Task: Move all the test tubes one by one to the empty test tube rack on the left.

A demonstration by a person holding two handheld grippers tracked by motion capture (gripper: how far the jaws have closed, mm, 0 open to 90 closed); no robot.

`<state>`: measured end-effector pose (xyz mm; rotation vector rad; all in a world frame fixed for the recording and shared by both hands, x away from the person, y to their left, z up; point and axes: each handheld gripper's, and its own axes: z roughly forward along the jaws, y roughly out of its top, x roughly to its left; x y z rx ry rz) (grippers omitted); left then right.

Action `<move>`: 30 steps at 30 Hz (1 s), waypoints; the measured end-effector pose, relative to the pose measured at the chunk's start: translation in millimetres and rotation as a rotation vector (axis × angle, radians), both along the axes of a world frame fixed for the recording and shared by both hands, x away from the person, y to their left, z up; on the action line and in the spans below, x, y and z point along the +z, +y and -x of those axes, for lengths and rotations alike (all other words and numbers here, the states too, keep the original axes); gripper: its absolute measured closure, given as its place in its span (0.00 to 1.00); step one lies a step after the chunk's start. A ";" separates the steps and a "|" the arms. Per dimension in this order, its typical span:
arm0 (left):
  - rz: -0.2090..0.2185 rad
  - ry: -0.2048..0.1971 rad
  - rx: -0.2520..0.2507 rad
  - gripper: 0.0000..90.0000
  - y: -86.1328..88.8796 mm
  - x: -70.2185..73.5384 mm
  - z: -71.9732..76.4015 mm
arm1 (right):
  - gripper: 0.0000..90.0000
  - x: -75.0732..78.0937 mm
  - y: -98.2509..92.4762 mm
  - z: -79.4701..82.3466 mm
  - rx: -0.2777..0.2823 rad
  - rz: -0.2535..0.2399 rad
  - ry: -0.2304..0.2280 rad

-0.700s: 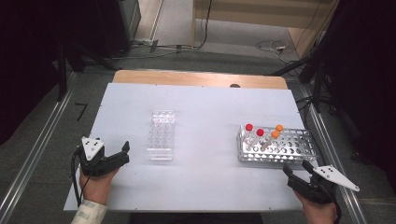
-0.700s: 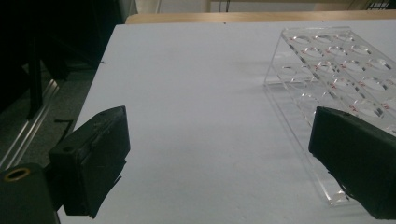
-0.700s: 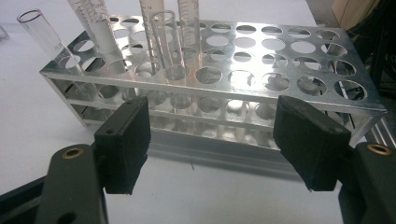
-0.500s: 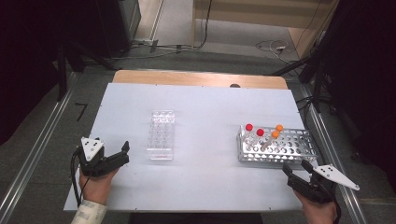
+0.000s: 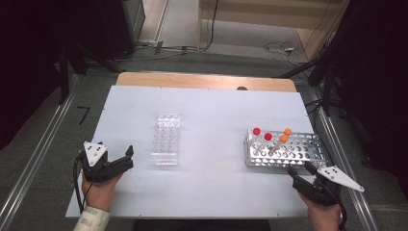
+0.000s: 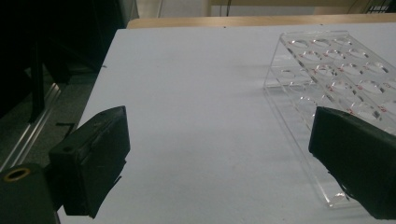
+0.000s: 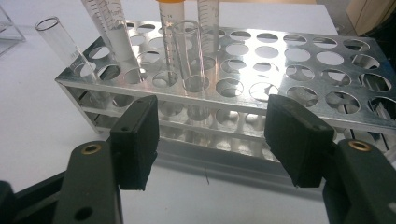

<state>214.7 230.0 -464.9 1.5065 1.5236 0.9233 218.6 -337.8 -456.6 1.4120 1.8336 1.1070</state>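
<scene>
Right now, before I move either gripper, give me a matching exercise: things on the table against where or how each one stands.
1. clear rack
2. metal rack
3. left gripper
4. right gripper

a. holds capped tubes
b. open, just short of the metal rack
c. empty, mid-table
d. open, beside the clear rack

Pairs: 1-c, 2-a, 3-d, 4-b

The left tongs point(image 5: 126, 156) and right tongs point(image 5: 299, 172) are black, blocky-padded, each topped by a pale grey three-cornered plate; brass-ringed screw holes sit at six o'clock. The left cuff seems white and patterned.
</scene>
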 end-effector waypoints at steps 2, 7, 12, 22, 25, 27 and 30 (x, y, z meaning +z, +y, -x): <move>0.001 -0.001 0.004 0.06 0.3 0.0 -0.1 | 0.41 0.3 0.1 -1.8 -0.003 -0.001 -0.005; -0.001 0.000 -0.001 0.06 -0.8 -0.4 -0.5 | 0.46 0.4 1.6 -6.4 0.000 0.006 -0.017; -0.001 0.001 0.001 0.06 -1.0 -0.7 -0.8 | 0.52 0.3 6.2 -11.7 0.023 0.017 -0.042; -0.004 0.005 0.004 0.06 -0.4 -1.2 -1.1 | 0.63 -3.2 14.2 -25.1 0.046 0.024 -0.067; -0.003 0.005 0.004 0.06 -0.3 -1.1 -1.1 | 0.65 -4.1 16.9 -28.1 0.052 0.029 -0.067; -0.003 0.004 0.004 0.06 -0.3 -1.3 -1.2 | 0.66 -4.4 17.7 -28.9 0.053 0.032 -0.070; -0.002 0.005 0.003 0.06 -0.3 -1.3 -1.1 | 0.69 -5.1 19.5 -30.7 0.056 0.034 -0.072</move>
